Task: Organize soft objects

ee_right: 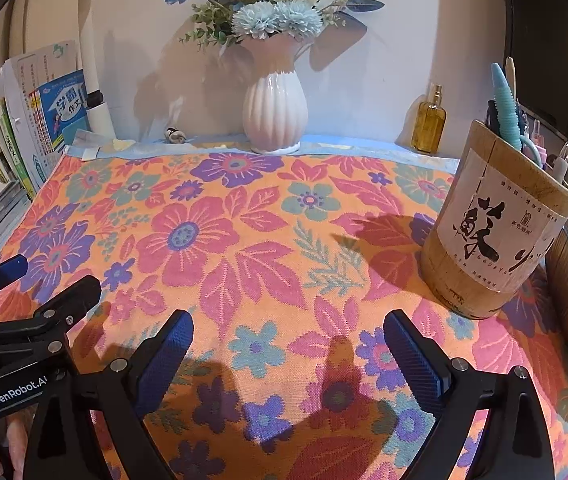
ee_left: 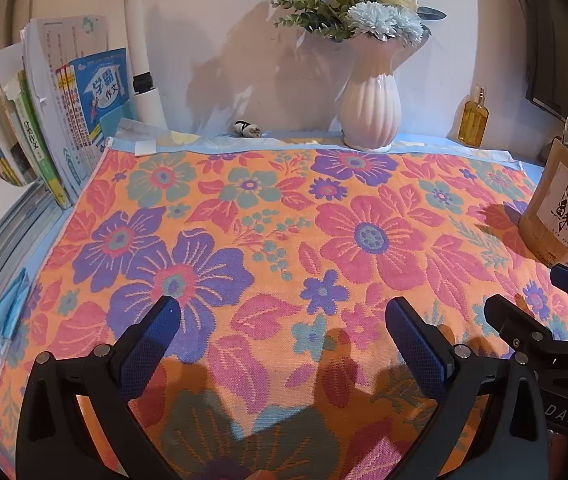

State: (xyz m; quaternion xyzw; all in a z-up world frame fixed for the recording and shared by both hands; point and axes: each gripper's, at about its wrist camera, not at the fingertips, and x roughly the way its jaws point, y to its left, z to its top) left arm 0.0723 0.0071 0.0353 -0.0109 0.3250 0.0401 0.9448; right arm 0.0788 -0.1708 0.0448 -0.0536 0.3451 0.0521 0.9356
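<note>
Floral towel [ee_left: 267,240] spread flat over tabletop, long axis running left–right, far edge parallel to wall. White vase [ee_left: 370,108] with blue and cream flowers stands on towel's far edge, right of centre. Book row [ee_left: 43,132] upright beyond towel's left edge; blue face mask [ee_left: 3,320] at its near-left edge. Bamboo pen holder [ee_right: 496,232] rests on towel's right part; amber bottle [ee_right: 428,120] behind far-right corner. Left gripper [ee_left: 284,320] and right gripper [ee_right: 288,332] hover side by side over towel's near part, jaws spread wide, empty.
</note>
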